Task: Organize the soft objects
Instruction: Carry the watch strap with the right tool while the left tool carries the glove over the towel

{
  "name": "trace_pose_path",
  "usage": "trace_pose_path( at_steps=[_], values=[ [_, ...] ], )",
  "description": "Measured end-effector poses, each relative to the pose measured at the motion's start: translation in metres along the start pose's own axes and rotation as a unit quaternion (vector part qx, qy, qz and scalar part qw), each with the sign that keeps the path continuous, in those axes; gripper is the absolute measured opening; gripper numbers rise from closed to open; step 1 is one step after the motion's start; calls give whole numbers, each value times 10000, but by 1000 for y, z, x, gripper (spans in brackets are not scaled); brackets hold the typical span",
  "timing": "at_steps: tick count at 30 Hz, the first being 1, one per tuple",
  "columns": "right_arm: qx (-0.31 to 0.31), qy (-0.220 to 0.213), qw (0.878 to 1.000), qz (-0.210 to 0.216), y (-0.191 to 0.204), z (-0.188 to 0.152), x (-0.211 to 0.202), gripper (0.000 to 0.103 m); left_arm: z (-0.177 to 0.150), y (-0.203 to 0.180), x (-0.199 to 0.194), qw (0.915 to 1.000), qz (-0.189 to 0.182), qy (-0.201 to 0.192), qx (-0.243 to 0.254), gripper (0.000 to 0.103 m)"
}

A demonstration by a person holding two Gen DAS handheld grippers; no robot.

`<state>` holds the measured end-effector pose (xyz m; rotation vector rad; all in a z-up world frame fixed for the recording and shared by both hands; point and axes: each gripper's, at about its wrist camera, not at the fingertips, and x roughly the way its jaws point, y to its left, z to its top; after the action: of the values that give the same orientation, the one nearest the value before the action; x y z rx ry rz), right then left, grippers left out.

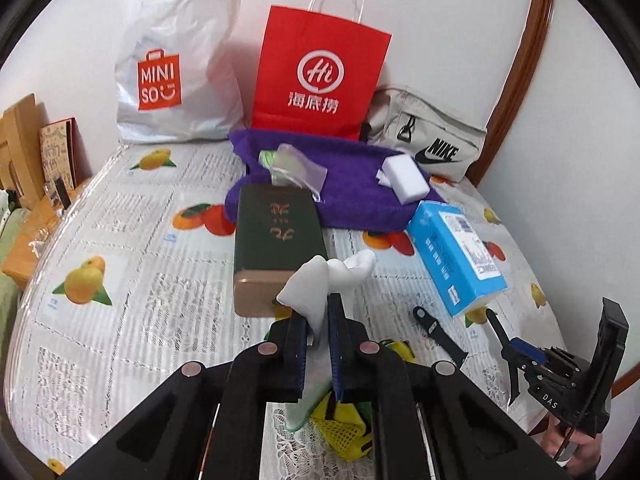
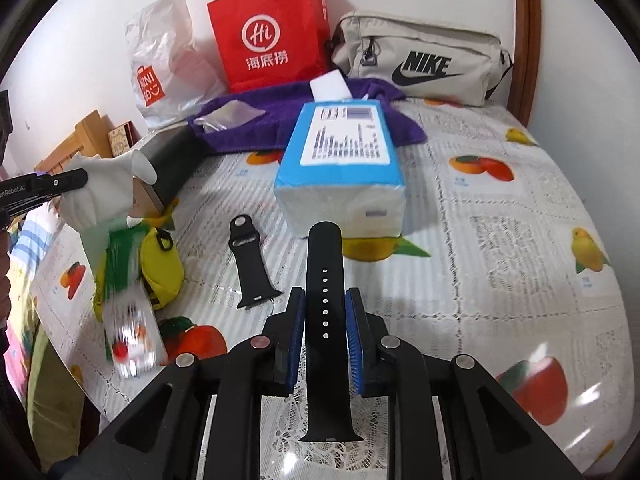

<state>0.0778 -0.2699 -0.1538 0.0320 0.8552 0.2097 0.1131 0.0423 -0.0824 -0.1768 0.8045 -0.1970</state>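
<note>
Left gripper [image 1: 318,320]: black frame, blue-padded fingers [image 1: 335,344], jaws clamped on a white cloth [image 1: 320,280], angled downward. Right gripper [image 2: 323,320]: same build, jaws closed on a black watch strap [image 2: 324,280], angled downward; a hand [image 1: 576,446] grips its handle.

Two fisheye wrist cameras look steeply down along their claws, sharing the nearby desk [image 1: 120,220] and red bag [image 2: 268,36].

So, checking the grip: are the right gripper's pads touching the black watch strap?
Touching. The right wrist view shows the right gripper with both blue pads pressed against the black watch strap.
</note>
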Motion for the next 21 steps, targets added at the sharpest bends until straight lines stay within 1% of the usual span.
trace_pose_path(
  at_steps=[9, 15, 21],
  values=[
    [18, -130, 9999, -19, -3, 9, -13, 20, 10, 0, -12, 9997, 145, -181, -34, 10],
    [-4, -244, 9997, -39, -3, 20, -22, 20, 23, -2, -20, 9996, 90, -279, -1, 10],
    [-61, -387, 9992, -26, -2, 40, -30, 20, 36, -3, -23, 9995, 84, -313, -39, 10]
  ],
)
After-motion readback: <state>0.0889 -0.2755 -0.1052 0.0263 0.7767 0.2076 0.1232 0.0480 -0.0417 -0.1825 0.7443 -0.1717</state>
